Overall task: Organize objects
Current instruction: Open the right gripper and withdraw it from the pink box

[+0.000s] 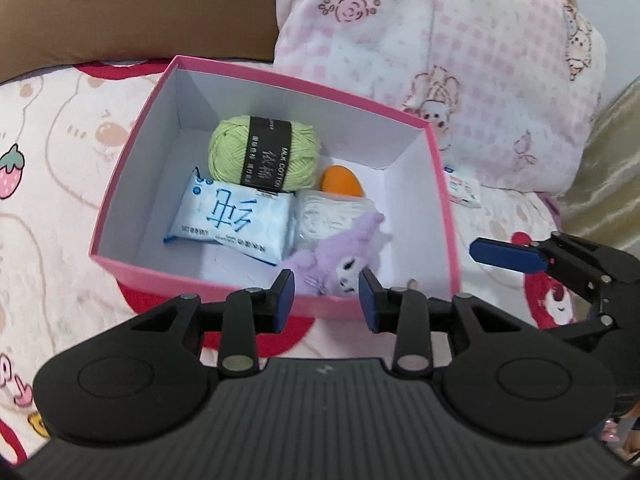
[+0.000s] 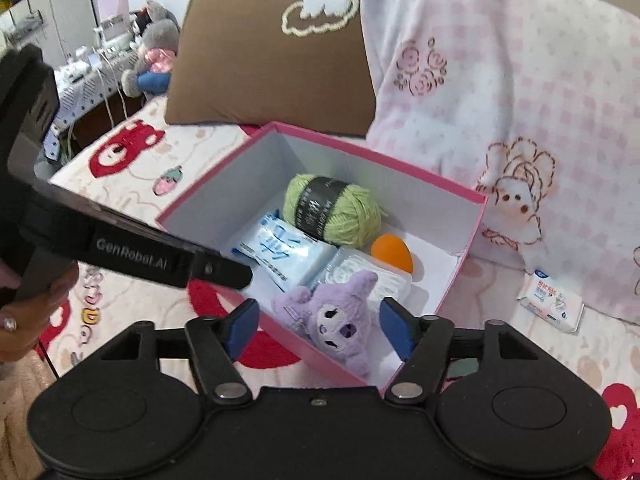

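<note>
Left gripper (image 1: pixel 326 296) jaws apart with nothing between the pads, hanging over the near rim of the pink box (image 1: pixel 132 148); right gripper (image 2: pixel 318 330) wide open and empty above the same rim, the plush (image 2: pixel 332 320) lying below in the box's near corner. Inside the box: plush (image 1: pixel 340 256) at 6 o'clock, tissue pack (image 1: pixel 232 216) at 9, green yarn (image 1: pixel 264 152) at 12, orange egg (image 1: pixel 342 184) at 2, white bundle (image 1: pixel 328 216) at centre. Box sits on the bed (image 1: pixel 52 184); wipes pack (image 2: pixel 550 300) lies on the bed at 3 o'clock, apart from the box.
</note>
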Demonstrator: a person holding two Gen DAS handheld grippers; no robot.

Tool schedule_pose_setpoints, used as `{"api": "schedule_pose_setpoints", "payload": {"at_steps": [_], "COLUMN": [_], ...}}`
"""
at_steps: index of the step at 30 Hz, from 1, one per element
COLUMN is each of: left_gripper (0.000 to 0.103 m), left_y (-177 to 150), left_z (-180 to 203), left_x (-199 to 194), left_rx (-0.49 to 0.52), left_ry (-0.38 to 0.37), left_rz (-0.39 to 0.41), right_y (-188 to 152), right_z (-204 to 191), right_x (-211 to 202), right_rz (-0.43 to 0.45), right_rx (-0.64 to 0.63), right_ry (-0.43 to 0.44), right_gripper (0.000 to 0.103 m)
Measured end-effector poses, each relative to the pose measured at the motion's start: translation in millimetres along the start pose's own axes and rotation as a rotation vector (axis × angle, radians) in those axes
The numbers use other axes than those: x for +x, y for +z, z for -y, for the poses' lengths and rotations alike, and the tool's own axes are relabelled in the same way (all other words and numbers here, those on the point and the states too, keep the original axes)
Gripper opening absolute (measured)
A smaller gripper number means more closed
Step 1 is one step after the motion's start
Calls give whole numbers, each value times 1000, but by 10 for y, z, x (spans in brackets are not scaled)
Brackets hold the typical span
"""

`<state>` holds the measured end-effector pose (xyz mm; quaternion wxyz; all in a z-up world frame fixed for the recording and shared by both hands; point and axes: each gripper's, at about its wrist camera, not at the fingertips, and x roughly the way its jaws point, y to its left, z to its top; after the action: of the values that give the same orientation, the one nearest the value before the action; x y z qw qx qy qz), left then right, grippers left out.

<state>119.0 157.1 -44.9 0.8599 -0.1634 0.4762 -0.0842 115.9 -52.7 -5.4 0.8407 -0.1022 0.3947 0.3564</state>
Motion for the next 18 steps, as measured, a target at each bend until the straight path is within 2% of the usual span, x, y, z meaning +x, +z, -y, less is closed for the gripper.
{"api": "schedule_pose_setpoints", "payload": {"at_steps": [2,6,9,11,15,18], "left_gripper": [42,49,55,56,65,65], "left_y": [-34,-72,-103,-130,-199,-263], "left_z": [60,188,276,324,380,456], "left_x": [-113,-324,-410,-450,-519,-550], "left_rx": [20,46,76,89,80,102], "left_ry": [9,8,53,77,69,79], "left_rz": [19,45,57,54,36,7], "right_y": [-34,-112,-162,-180,-209,-236], "right_z": [-16,-39,-39,-44,-78,-86], "right_x": [-58,-198,-309,-374,-512,-573], "right_rz": [6,34,59,67,68,39], "right_rx": [5,21,38,36,0,-18], "right_ry": [21,32,50,49,9,-8], "right_gripper": [87,87,89,89,95,96]}}
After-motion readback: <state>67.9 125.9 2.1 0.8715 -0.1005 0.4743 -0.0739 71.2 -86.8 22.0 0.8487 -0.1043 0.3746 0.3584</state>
